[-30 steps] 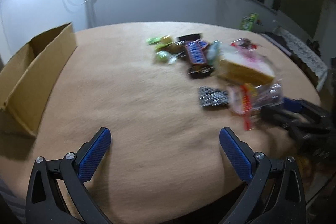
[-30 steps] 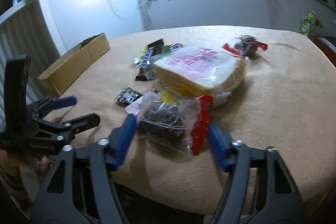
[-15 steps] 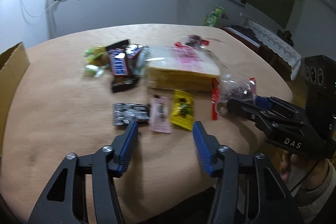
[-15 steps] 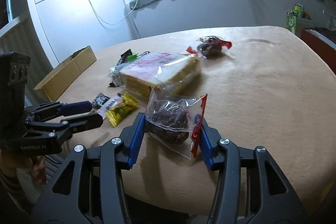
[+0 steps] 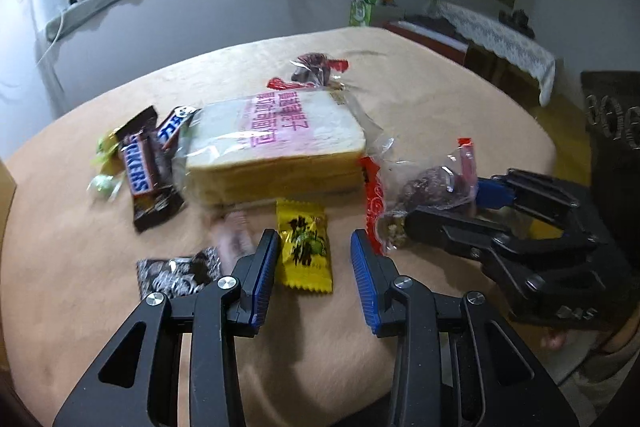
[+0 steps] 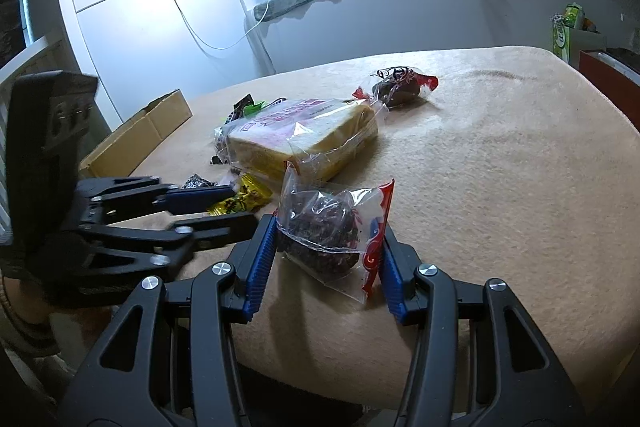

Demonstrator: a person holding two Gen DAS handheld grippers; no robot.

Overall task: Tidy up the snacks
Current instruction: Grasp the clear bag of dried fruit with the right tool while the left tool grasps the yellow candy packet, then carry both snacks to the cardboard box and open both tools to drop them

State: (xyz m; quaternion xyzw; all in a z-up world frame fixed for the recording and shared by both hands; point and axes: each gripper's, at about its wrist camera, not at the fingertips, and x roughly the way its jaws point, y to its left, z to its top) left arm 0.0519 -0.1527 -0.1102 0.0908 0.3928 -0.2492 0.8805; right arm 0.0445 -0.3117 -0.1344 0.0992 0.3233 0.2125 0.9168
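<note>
- The table [image 5: 460,131], under a tan cloth, filled both views; only the right wrist view showed the cardboard box [image 6: 140,139] lying at its far left edge, well apart from the snacks.
- The bagged bread loaf [image 5: 276,143] lay flat in the middle of the table, its pink print readable only in the left wrist view; the right wrist view showed its cut side instead.
- The right gripper [image 6: 326,247] had its blue pads against both sides of a clear bag of dark snack [image 6: 324,231] with a red edge, closed on it at the table's near edge. In the left wrist view that bag [image 5: 432,187] sat just right of the loaf's corner.
- The left gripper [image 5: 314,267] stood partly open, holding nothing, its fingers either side of the yellow candy packet [image 5: 306,251], which lay flat just in front of the loaf. Whether the pads touched it I could not tell.
- A second dark snack bag [image 5: 316,69] with red ends lay beyond the loaf.
- Snickers bars [image 5: 144,167] and small green sweets [image 5: 104,183] lay in a cluster left of the loaf, plain only in the left wrist view.
- A black-and-white packet [image 5: 176,273] lay beside the left gripper's left finger; a pale packet next to it was too blurred to make out.
</note>
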